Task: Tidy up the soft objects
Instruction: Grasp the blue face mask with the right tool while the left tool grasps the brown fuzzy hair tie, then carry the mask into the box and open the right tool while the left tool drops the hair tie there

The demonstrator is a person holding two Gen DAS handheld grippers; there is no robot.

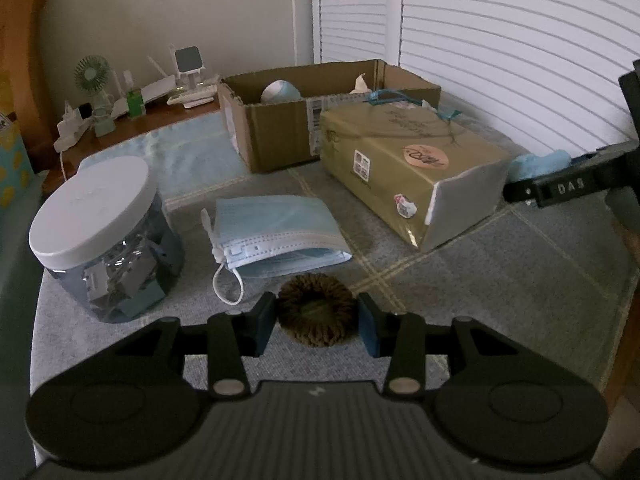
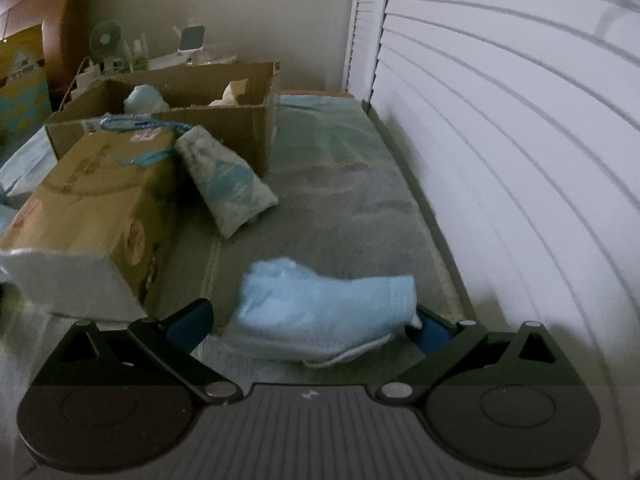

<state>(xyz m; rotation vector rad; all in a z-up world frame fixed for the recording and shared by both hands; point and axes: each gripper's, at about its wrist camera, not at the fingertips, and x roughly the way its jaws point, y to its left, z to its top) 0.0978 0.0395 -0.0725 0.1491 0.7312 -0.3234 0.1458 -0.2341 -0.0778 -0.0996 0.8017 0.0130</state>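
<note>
I see a dark brown scrunchie (image 1: 317,311), pale blue masks (image 1: 276,236), a gold box (image 1: 408,168), a light blue cloth (image 2: 324,304) and a grey plaid cover (image 1: 500,272).

Home room, louvered closet doors (image 2: 500,120), router (image 1: 188,80), desk fan (image 1: 93,76)

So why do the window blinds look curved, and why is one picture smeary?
Left wrist view: the wide lens bows the white slatted blinds; dim light, but the brown fuzzy hair ring looks sharp. Right wrist view: the same bowing, plus motion blur that softens the light blue folded cloth and the gold cardboard box.
</note>
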